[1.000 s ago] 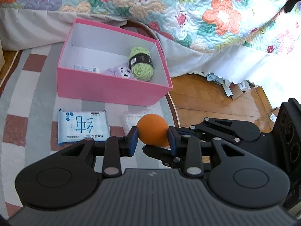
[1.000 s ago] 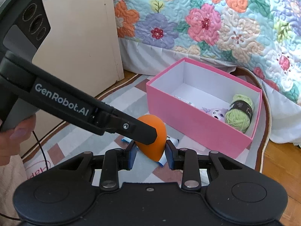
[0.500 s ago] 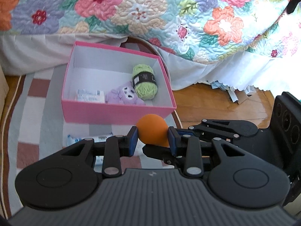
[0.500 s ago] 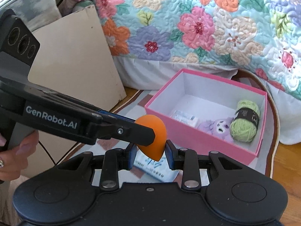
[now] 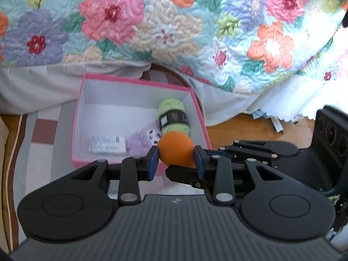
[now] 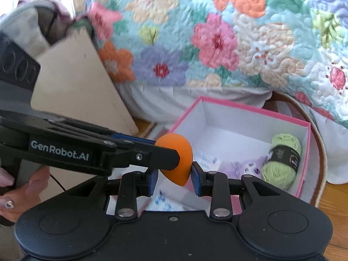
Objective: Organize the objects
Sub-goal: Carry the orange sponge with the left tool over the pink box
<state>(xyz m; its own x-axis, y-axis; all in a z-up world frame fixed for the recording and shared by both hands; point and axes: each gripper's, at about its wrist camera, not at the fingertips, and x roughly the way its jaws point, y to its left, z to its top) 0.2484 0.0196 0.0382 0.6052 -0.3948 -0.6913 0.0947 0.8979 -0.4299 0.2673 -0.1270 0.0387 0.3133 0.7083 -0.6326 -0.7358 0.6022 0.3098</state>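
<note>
An orange egg-shaped sponge (image 5: pixel 176 150) is held in the air at the near rim of an open pink box (image 5: pixel 76 117). My left gripper (image 5: pixel 176 159) is shut on the sponge. My right gripper (image 6: pixel 173 177) comes in from the other side and is shut on the sponge's (image 6: pixel 177 163) pointed end. The box (image 6: pixel 304 158) holds a green yarn ball (image 5: pixel 174 117), a purple plush (image 5: pixel 141 140) and a white packet (image 5: pixel 108 144). The yarn also shows in the right wrist view (image 6: pixel 281 159).
The box sits on a checked rug (image 5: pixel 41 130) beside a bed with a floral quilt (image 5: pixel 174 21). A beige board (image 6: pixel 80 82) leans at the left. A blue-printed packet (image 6: pixel 165 200) lies on the rug below the right gripper. Wooden floor (image 5: pixel 235 128) lies to the right.
Both grippers have risen and moved toward the box with the sponge between them. The sponge now sits over the box's near edge, and the packets on the rug have dropped out of the left view.
</note>
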